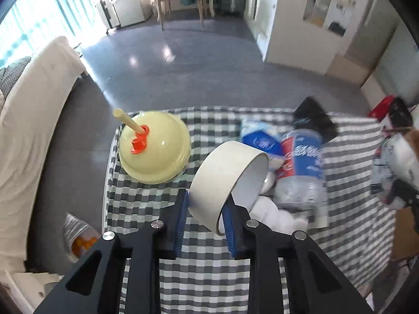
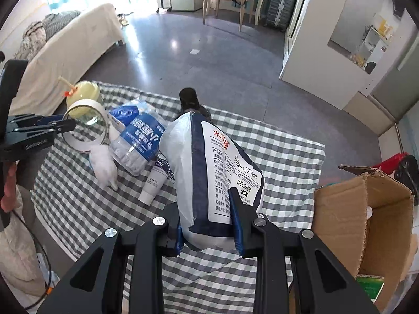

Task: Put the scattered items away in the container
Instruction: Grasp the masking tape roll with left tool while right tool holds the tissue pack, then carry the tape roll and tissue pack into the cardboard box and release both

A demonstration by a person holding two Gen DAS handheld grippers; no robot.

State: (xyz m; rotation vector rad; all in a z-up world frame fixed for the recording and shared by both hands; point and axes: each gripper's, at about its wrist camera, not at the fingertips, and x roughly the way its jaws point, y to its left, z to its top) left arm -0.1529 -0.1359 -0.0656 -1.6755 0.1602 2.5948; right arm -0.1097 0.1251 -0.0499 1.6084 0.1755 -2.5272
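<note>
My left gripper (image 1: 205,204) is shut on the wall of a white tape roll (image 1: 222,172), which hangs tilted above the checked cloth (image 1: 209,274). The right wrist view shows that same gripper (image 2: 70,125) holding the tape roll (image 2: 100,113) at the left. My right gripper (image 2: 207,214) is shut on a white and navy tissue paper pack (image 2: 209,162), held upright. An open cardboard box (image 2: 353,209) stands to the right. On the cloth lie a water bottle (image 2: 136,141), a white tube (image 2: 154,185), a fluffy white item (image 2: 103,164) and a small blue pack (image 2: 123,112).
A yellow dome-lidded cup (image 1: 154,146) with a straw stands at the cloth's far left corner. A black object (image 2: 189,99) sits at the far edge. A sofa (image 1: 31,120) runs along the left, and a bag holding orange things (image 1: 78,235) lies on the floor.
</note>
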